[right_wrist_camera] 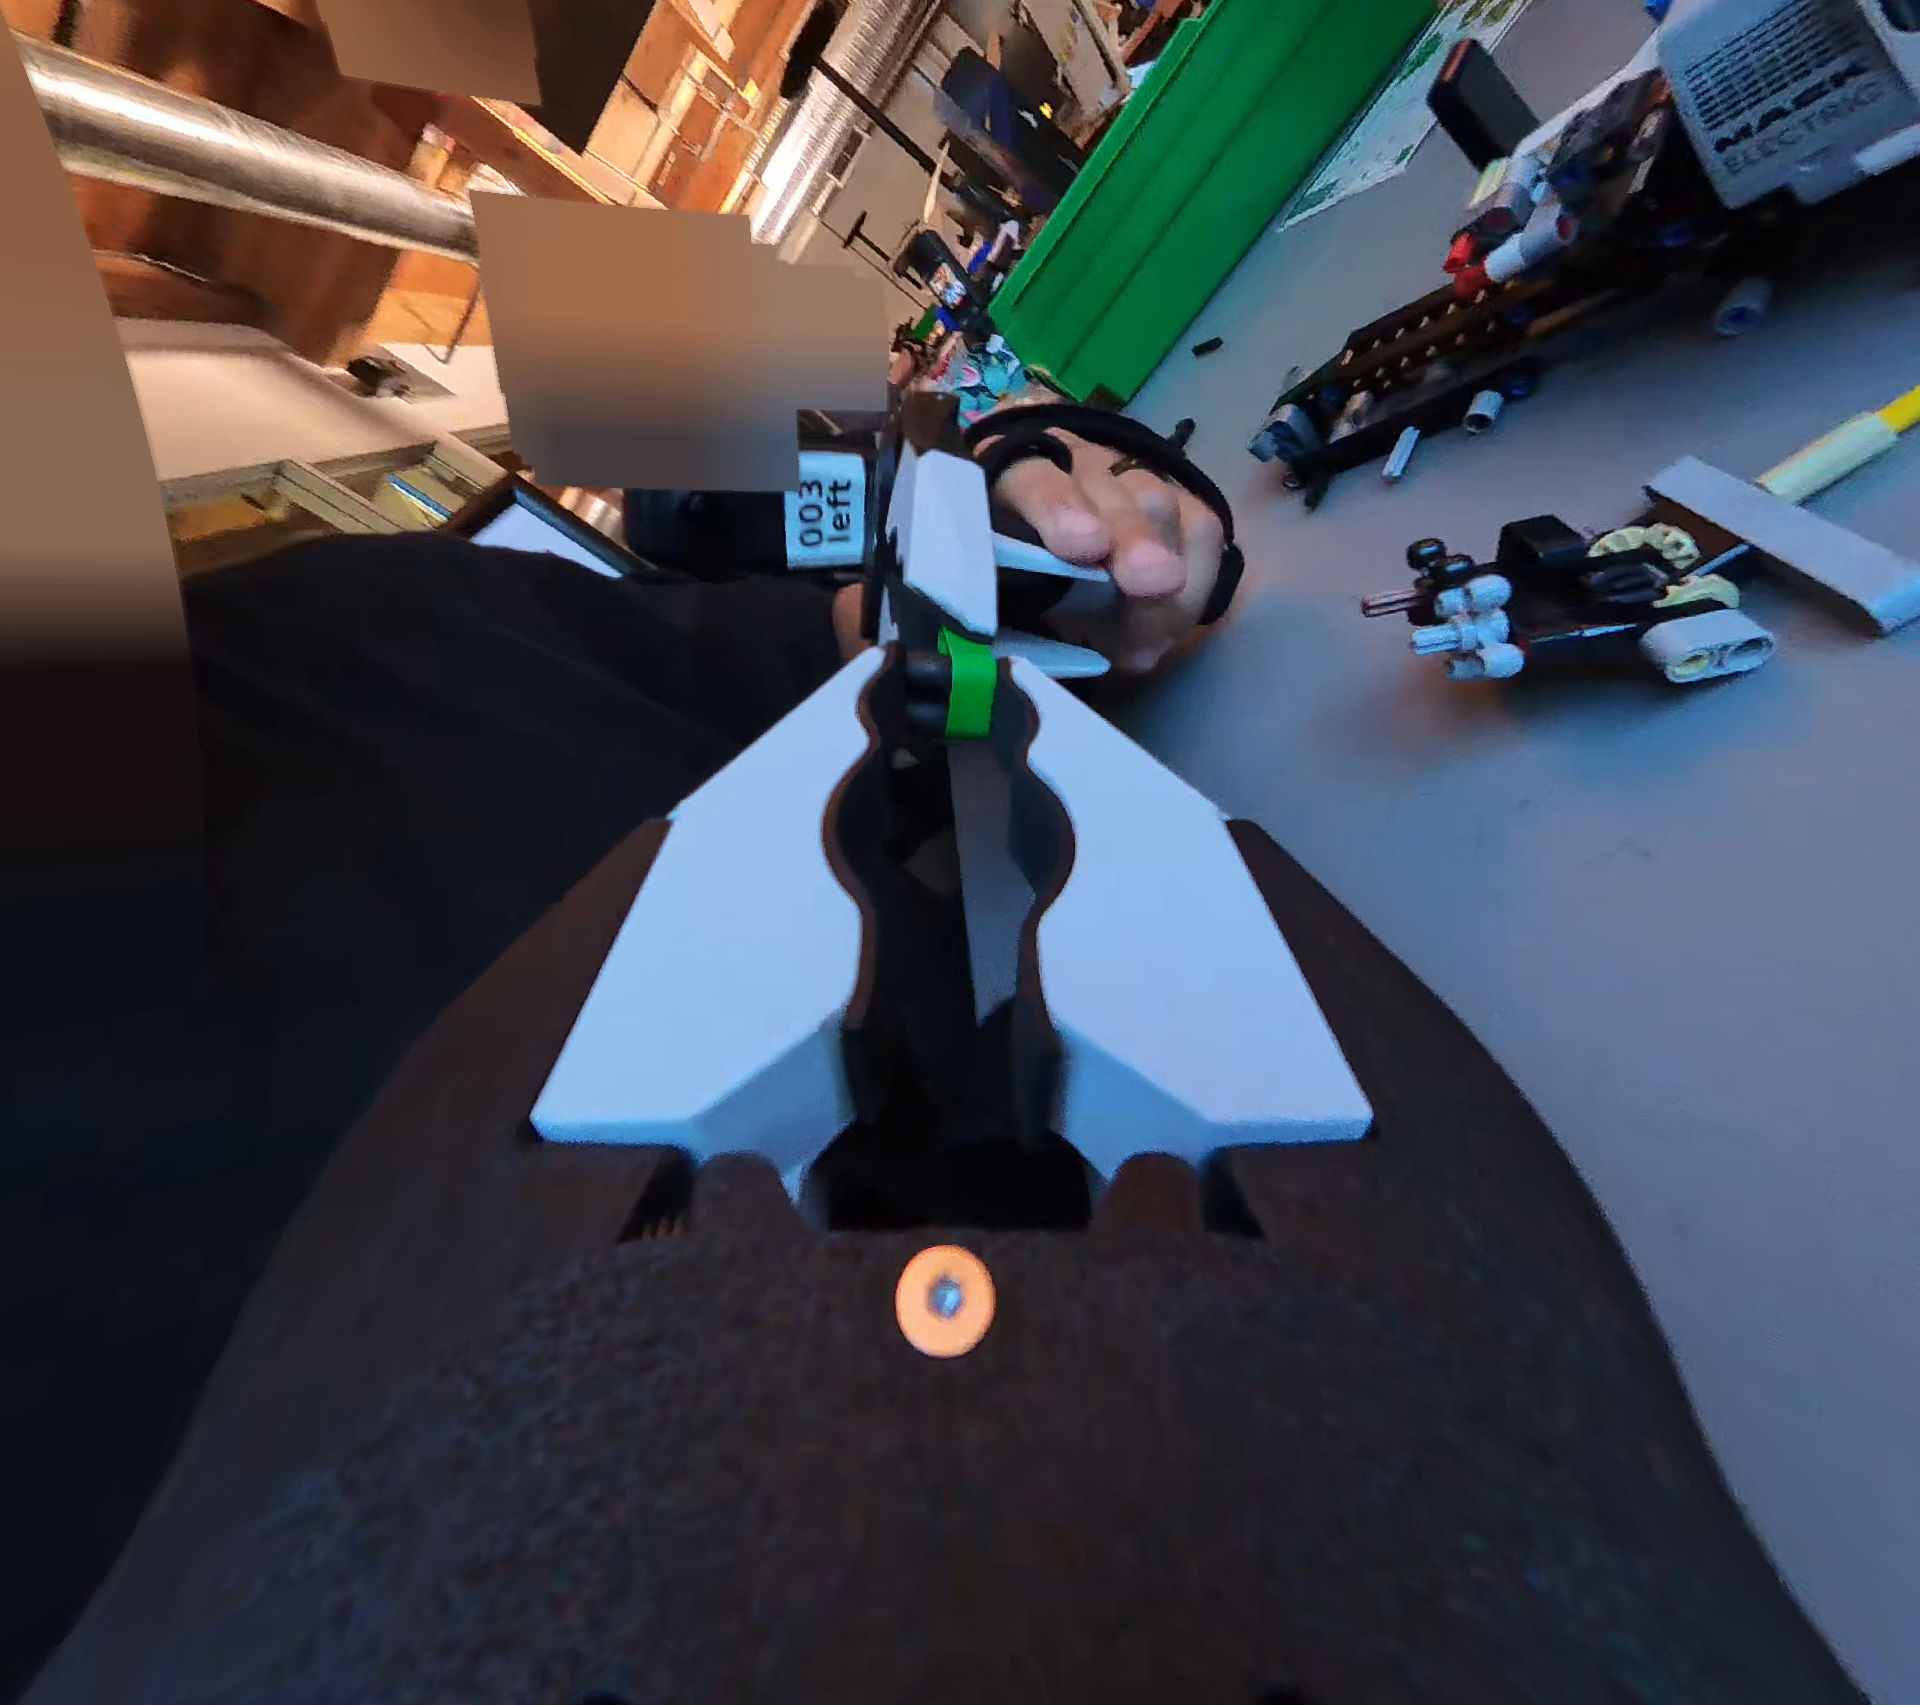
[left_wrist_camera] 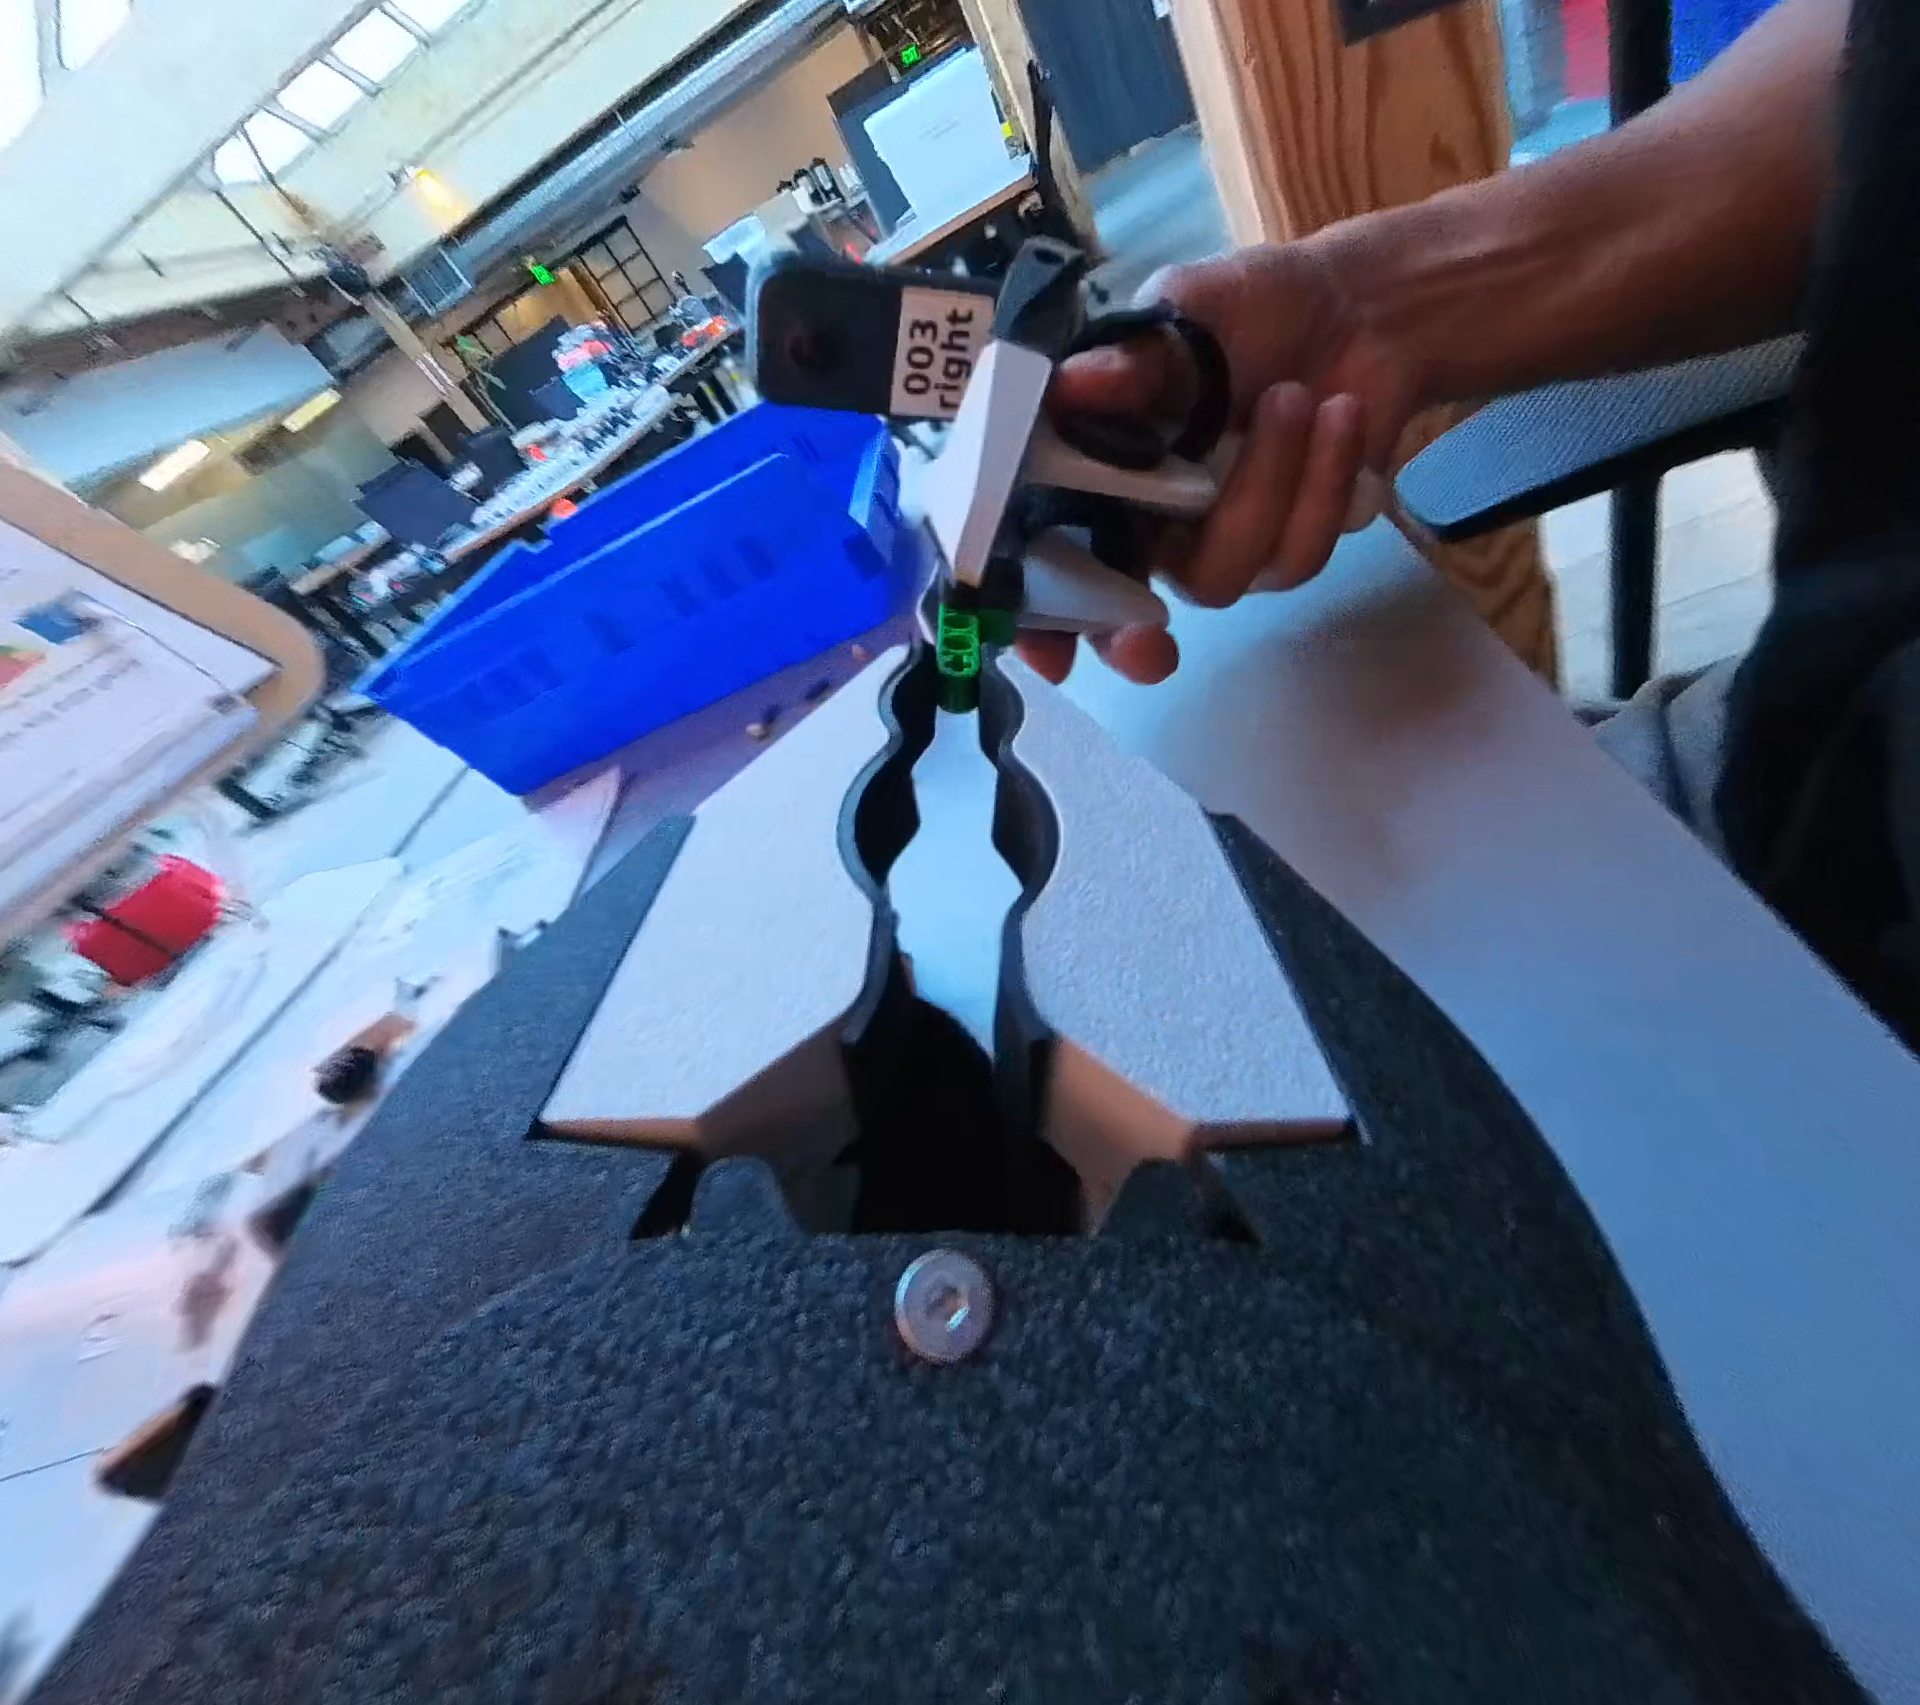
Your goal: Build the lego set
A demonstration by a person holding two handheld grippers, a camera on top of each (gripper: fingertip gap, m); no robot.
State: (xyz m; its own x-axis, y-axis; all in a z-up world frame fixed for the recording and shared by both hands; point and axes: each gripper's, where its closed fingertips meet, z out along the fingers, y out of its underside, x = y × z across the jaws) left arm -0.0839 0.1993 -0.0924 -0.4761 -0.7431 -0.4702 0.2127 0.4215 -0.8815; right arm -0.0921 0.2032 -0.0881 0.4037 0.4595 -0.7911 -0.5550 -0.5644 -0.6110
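The left tool (left_wrist_camera: 954, 687) and right tool (right_wrist_camera: 940, 699) meet tip to tip above the surface (right_wrist_camera: 1455, 876), both clamped narrowly on the green piece (left_wrist_camera: 958, 639). Pressing along one axis, without twisting, should seat it.

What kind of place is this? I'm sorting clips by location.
Probably a large shared workshop: an exposed metal duct runs under timber beams, rows of cluttered work tables fill the hall, and plastic parts bins, one blue bin, sit on the benches.
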